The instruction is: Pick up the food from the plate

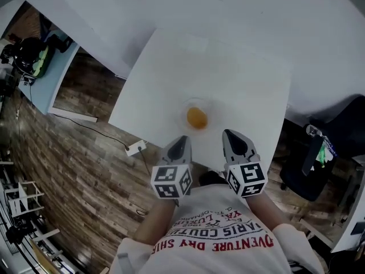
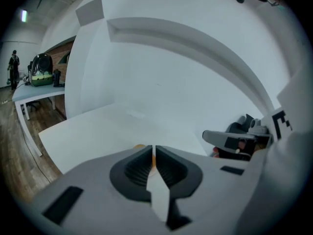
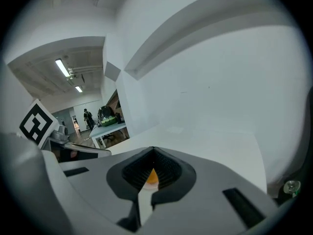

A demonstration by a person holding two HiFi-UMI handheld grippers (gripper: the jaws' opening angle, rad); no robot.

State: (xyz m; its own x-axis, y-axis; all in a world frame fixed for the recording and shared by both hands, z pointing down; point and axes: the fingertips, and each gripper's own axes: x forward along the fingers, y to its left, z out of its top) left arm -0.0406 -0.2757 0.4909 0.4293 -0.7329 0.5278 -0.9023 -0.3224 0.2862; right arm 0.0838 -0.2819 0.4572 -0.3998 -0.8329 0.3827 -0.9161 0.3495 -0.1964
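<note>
An orange, rounded piece of food (image 1: pixel 196 117) lies on a small pale plate (image 1: pixel 185 108) near the front edge of the white table (image 1: pixel 228 61). Both grippers hover side by side just short of that edge, pointing at the plate. My left gripper (image 1: pixel 183 139) is shut and holds nothing; in its own view (image 2: pixel 153 147) only a sliver of the food (image 2: pixel 139 146) shows past the jaws. My right gripper (image 1: pixel 228 133) is also shut with its tips touching and nothing held; the food (image 3: pixel 152 176) peeks through the slit below the tips (image 3: pixel 153 151).
A white wall rises behind the table. To the left stands a pale desk (image 1: pixel 60 67) with bags on it. A power strip (image 1: pixel 136 148) lies on the wooden floor. A black chair (image 1: pixel 313 170) stands at the right.
</note>
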